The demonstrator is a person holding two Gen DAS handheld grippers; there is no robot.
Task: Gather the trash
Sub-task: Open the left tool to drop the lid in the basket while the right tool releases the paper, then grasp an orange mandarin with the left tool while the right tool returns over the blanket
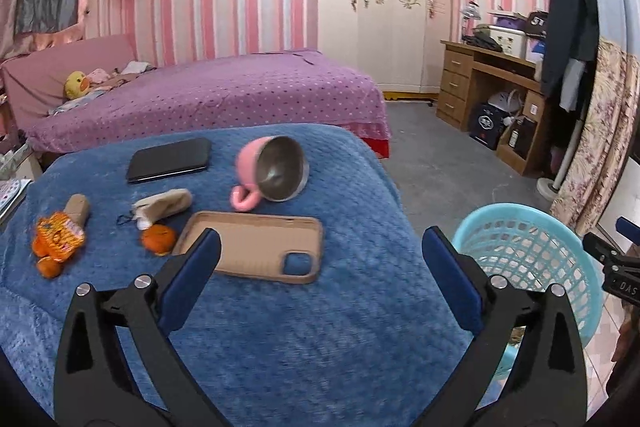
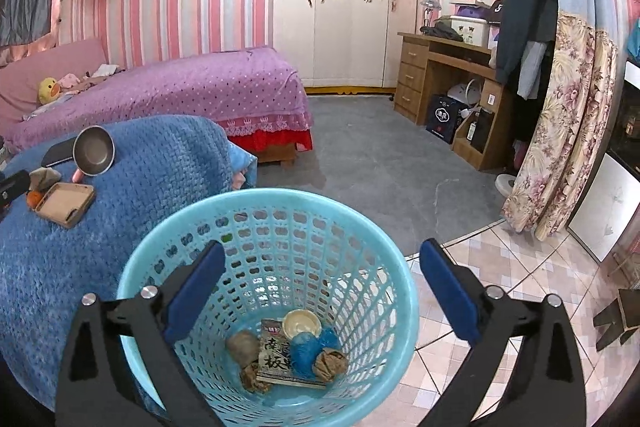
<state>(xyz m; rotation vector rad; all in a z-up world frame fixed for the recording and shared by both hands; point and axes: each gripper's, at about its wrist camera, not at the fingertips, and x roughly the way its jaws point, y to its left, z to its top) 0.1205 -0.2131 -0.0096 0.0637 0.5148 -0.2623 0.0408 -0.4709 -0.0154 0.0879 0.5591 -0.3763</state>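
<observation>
Blue blanket (image 1: 280, 327) held keepers beside the trash: phone case (image 1: 256, 247) sat nearest the left gripper (image 1: 320, 263), so a mis-grab was likely. Both grippers' jaws stood apart, empty; right gripper (image 2: 320, 287) hung over the basket (image 2: 160, 267).

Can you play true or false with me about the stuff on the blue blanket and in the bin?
1. The pink metal-lined cup lies tipped on its side. True.
2. The light blue plastic mesh basket is empty. False: crumpled paper and wrappers lie inside.
3. The right gripper holds a wrapper. False: it is open over the basket, holding nothing.
4. The tan phone case lies on the blue blanket. True.
</observation>
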